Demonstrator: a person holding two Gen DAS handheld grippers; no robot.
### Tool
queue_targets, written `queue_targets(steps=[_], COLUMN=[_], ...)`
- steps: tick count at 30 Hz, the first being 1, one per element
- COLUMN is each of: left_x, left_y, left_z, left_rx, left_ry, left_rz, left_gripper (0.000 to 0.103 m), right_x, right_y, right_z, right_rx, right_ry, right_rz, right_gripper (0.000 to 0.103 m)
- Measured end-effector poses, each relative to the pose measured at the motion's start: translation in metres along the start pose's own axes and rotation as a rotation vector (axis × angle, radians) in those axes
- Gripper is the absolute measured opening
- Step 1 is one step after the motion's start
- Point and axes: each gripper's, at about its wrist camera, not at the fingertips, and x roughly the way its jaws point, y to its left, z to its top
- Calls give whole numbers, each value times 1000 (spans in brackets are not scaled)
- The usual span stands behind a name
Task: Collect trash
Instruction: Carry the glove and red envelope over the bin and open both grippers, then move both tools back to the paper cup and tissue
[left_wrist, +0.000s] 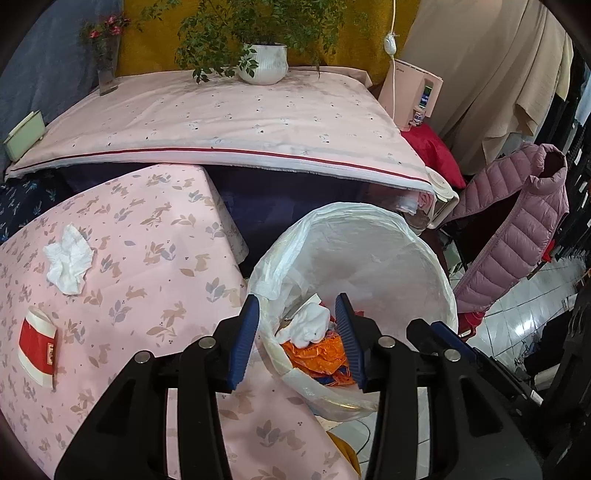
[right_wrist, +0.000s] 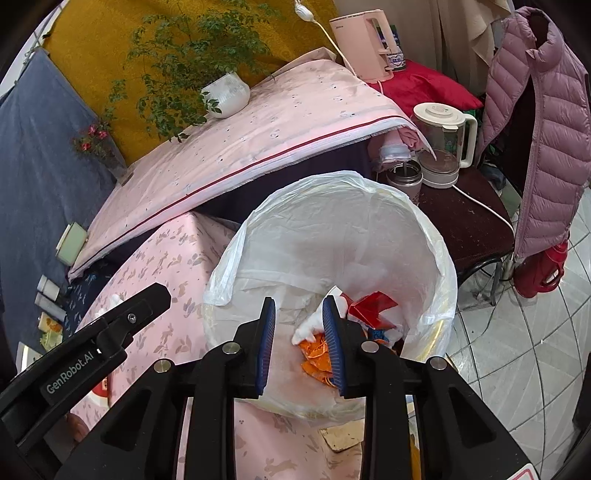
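Note:
A round bin with a white plastic liner (left_wrist: 369, 225) (right_wrist: 332, 188) stands beside the low table covered in pink rabbit cloth (left_wrist: 147, 240). Both grippers hang over its mouth. My left gripper (left_wrist: 297, 334) is open with nothing between its blue pads. In the bin below lie a white tissue (left_wrist: 310, 325) and an orange wrapper (left_wrist: 317, 354). My right gripper (right_wrist: 300, 339) is open too, above the tissue (right_wrist: 308, 328), the orange wrapper (right_wrist: 317, 356) and a red wrapper (right_wrist: 373, 306). On the table remain a crumpled tissue (left_wrist: 68, 262) and a red-and-white packet (left_wrist: 37, 347).
Behind stands a higher table under a pink sheet (left_wrist: 221, 118) with a potted plant (left_wrist: 263, 62) and a flower vase (left_wrist: 107, 70). A pink jacket (right_wrist: 543, 129) hangs at the right above a dark stool with a blender jug (right_wrist: 441, 147). White tiled floor (right_wrist: 517, 369) lies beyond the bin.

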Motion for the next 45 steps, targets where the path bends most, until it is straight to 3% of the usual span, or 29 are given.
queue_targets(steps=[13,27,35,40,45], left_x=[-13,-39,-57,-66,-68], left_y=[38,105,165,209,251], left_z=[-12,-34,-59,-78,-99], left_rx=[-60,-146,-261,-355,-484], left_ry=[-20,-44,-55,-42,-14], left_rz=[66,192,309,387,363], left_gripper=[47,47,74,79,79], right_x=[3,5,11,15,23], right_y=[35,96,137,165,191], right_z=[-10,-30,-51,-67,-82], right_rx=[-82,-255,-354,-416,-467], right_ry=[16,21,39,48,71], right_rz=[4,-21,-19,-5,16], right_gripper=[32,38,47,55,56])
